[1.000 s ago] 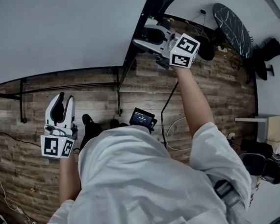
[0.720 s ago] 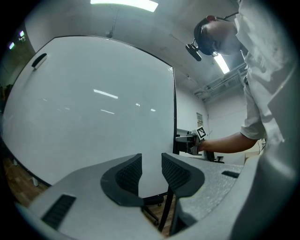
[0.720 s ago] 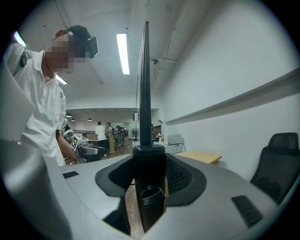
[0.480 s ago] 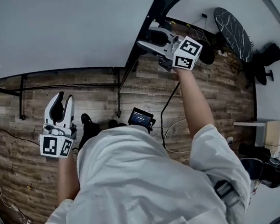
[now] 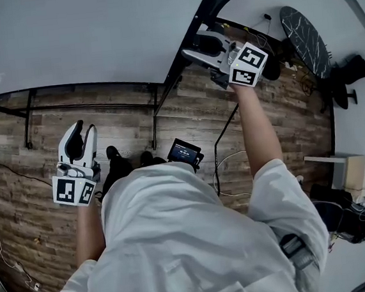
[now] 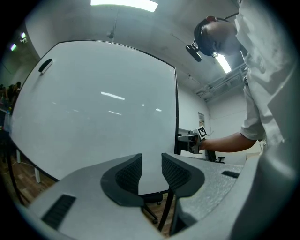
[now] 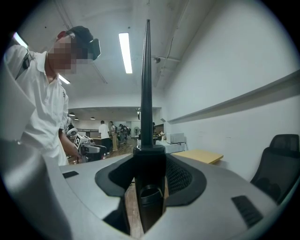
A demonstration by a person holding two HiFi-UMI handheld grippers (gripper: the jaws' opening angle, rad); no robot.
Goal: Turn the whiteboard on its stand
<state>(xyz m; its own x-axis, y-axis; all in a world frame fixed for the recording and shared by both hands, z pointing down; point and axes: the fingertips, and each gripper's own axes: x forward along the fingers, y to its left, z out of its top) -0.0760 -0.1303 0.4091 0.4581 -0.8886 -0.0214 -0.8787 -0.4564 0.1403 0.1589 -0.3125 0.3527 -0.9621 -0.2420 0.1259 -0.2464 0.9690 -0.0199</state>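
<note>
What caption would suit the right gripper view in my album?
Right claw clamped on the whiteboard's black edge, seen edge-on, office chair at right.

1. Looks like an open-plan office: a big whiteboard (image 6: 93, 103) stands on its frame in the middle of the room.
2. Underfoot is a wood-plank floor (image 5: 20, 190), with a round dark table (image 5: 301, 31) off by the white wall.
3. There's a black office chair (image 7: 276, 164), and a pale desk (image 7: 201, 155) near it.
4. Strip lights (image 7: 124, 51) run along a bare ceiling.
5. Far back, people (image 7: 104, 133) stand among more desks.
</note>
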